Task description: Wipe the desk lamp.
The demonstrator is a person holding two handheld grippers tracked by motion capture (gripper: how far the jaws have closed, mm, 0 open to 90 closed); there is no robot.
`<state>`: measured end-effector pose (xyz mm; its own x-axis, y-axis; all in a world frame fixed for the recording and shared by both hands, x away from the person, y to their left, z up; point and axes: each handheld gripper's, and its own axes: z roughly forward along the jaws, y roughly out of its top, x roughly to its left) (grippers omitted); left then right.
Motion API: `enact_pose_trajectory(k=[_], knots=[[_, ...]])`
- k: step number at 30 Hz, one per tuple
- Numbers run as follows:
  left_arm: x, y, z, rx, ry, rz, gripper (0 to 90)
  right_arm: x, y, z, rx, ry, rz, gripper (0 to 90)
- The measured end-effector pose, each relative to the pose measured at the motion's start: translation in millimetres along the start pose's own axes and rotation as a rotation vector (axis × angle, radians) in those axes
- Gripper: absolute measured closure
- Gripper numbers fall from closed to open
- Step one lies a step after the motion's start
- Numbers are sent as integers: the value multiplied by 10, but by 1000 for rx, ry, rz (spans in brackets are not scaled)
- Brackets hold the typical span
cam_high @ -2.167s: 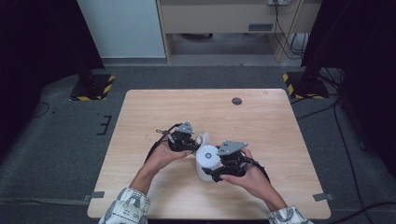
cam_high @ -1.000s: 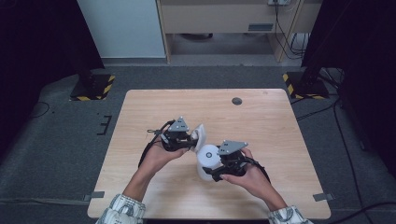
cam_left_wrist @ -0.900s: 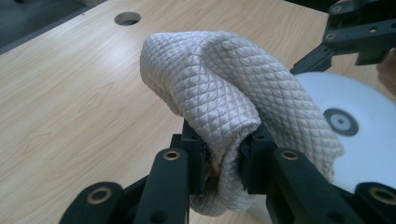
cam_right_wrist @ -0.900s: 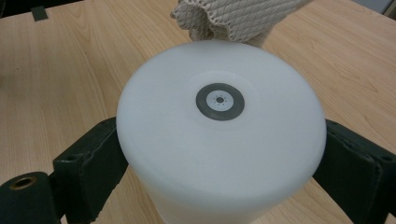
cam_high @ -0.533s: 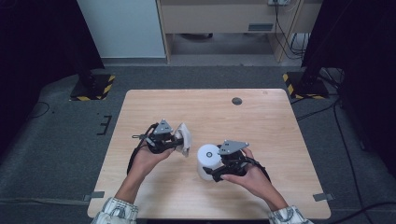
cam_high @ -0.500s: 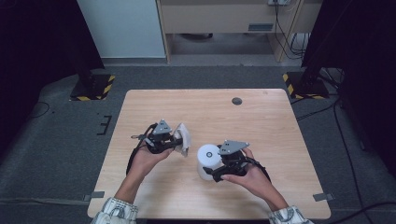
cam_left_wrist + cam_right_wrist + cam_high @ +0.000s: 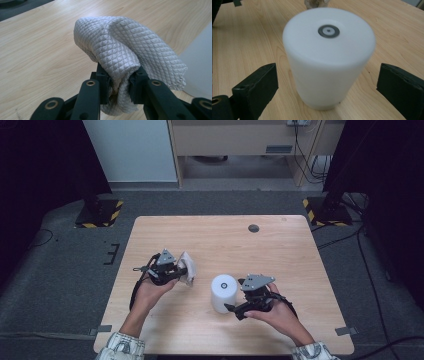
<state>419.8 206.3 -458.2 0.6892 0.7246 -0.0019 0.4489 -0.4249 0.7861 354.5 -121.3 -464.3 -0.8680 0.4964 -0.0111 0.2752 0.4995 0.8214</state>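
Right now my left claw [image 7: 184, 270] sits left of centre in the high view, pinched tight on a crumpled white quilted cloth [image 7: 187, 268]. In the left gripper view the cloth [image 7: 125, 52] bulges up out of the two black jaws, which press into its bunched lower part, and a loose fold hangs off toward the right of that frame; the wad looks lifted clear of the wooden worktop [image 7: 37, 45], though I cannot be sure its lowest fold isn't touching. The pale curved wall at the right edge of that frame is the white cylinder [image 7: 200, 65], close by but not touching the cloth.

My right claw [image 7: 231, 309] is lower centre-right in the high view, beside the base of the upright white cylinder [image 7: 223, 292]. Its jaws have just been opening, and in the right gripper view they stand wide on either side of the cylinder [image 7: 328, 57], with a clear gap at each pad, so nothing is gripped. The cylinder stands on the worktop [image 7: 280, 255] with a small dark ring at the middle of its flat top. A small dark round disc [image 7: 253, 228] is set in the worktop surface in the upper centre-right, well apart from both claws.
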Motion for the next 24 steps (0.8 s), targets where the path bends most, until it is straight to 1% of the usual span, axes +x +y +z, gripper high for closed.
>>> enact_pose_trajectory(k=[3, 4, 9, 11, 12, 13, 15, 16, 18, 20, 21, 22, 23, 24], knots=[[43, -24, -14, 3, 25, -8, 729, -38, -76, -67, 5, -8, 12, 39], [72, -41, -20, 5, 49, -23, 728, -48, -92, -80, 10, -11, 14, 41], [168, -115, -27, 8, 106, -49, 727, -110, -209, -125, 44, -28, 25, 46], [214, -155, -21, 3, 139, -68, 725, -140, -247, -131, 63, -31, 32, 52], [237, -180, -9, -4, 150, -88, 725, -153, -258, -133, 71, -36, 37, 53], [249, -195, 5, -8, 158, -92, 725, -176, -276, -133, 77, -50, 47, 60], [268, -216, 24, -1, 176, -90, 723, -211, -299, -131, 82, -61, 59, 65], [285, -237, 37, -3, 189, -97, 720, -228, -313, -131, 85, -72, 67, 70], [310, -275, 68, 12, 202, -103, 716, -268, -348, -128, 97, -95, 81, 78], [318, -313, 106, 28, 204, -106, 715, -314, -383, -112, 130, -149, 97, 98], [316, -332, 134, 47, 198, -99, 714, -348, -407, -103, 151, -182, 112, 108], [310, -339, 153, 55, 198, -94, 712, -391, -439, -99, 166, -210, 130, 113], [304, -346, 174, 69, 201, -84, 710, -416, -455, -106, 173, -218, 143, 114], [301, -354, 194, 79, 199, -83, 707, -440, -473, -115, 167, -229, 158, 115]])
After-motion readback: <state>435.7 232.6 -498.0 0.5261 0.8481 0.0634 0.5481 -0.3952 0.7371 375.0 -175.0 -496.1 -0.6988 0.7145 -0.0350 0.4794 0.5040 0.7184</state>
